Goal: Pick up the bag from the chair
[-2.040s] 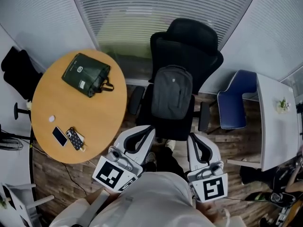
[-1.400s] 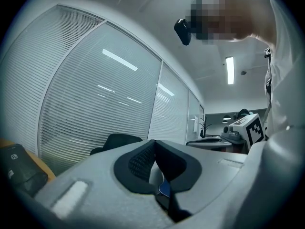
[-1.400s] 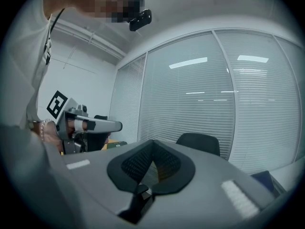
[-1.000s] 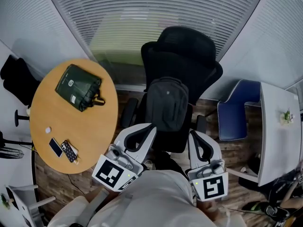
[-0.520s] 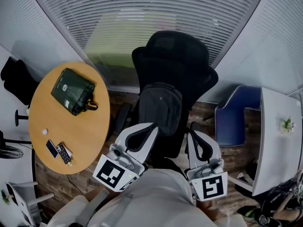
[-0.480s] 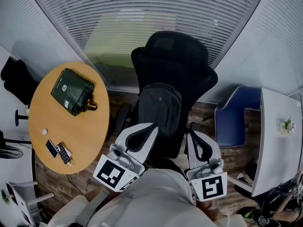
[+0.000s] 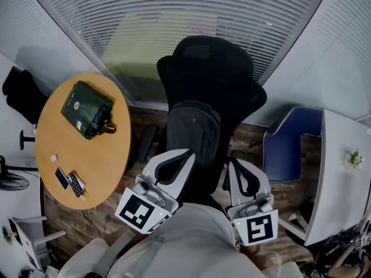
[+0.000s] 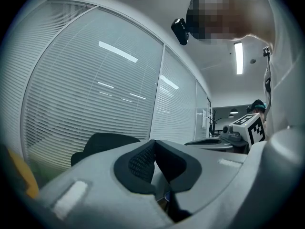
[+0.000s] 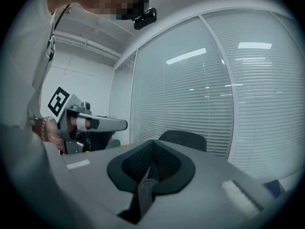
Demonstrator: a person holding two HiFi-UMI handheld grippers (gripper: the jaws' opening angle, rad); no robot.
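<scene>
Left hand-held gripper (image 7: 185, 154), right hand-held gripper (image 7: 234, 163) closed before bag (image 7: 194, 126); table (image 7: 81, 146) beside.

Light grey shirt (image 7: 191, 245) over shoulders and upper arms. Two pale grey moulded plastic tools: left gripper (image 7: 186, 154) and right gripper (image 7: 231, 163), each with broad curved jaws lined in black textured padding (image 8: 143, 163). White left marker cube (image 7: 139, 211) and right marker cube (image 7: 259, 229) printed with black squares, tiny green light beside each. Small black head camera (image 9: 145, 17) worn above.
</scene>
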